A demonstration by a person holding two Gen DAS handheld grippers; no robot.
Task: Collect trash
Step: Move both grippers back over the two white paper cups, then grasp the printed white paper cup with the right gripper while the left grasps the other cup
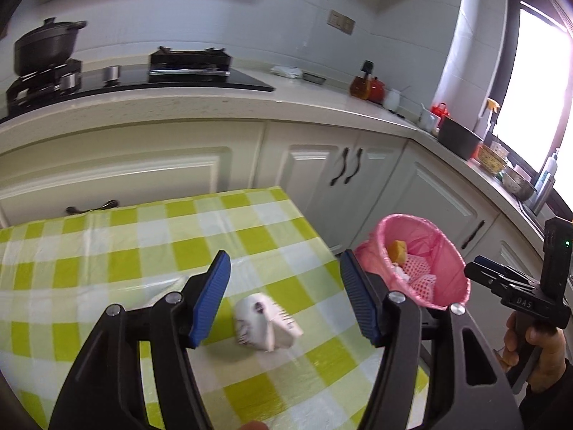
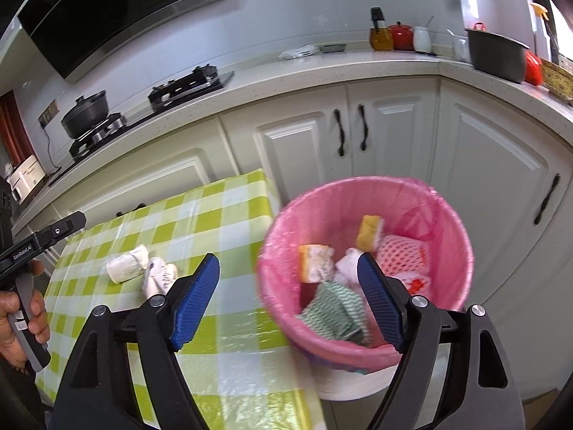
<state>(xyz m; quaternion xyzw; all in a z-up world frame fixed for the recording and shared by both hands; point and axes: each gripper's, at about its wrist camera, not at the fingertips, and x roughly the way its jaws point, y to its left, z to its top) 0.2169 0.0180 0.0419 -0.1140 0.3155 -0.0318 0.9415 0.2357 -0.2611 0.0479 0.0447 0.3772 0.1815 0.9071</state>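
The bin stands on the floor just beside the desk, lined with a pink bag. In it lie two yellow sponges, a green striped cloth, pink foam netting and some white scraps. My right gripper hangs over the bin's near rim, jaws wide with nothing between them. My left gripper is over the checked desk cover, also spread apart and empty, with a crumpled white wad lying on the desk below the gap. The right wrist view shows a second piece, a white roll, just beside that wad; the left view does not show it. Behind stand white cabinets, and a counter with a black pot on the stove.
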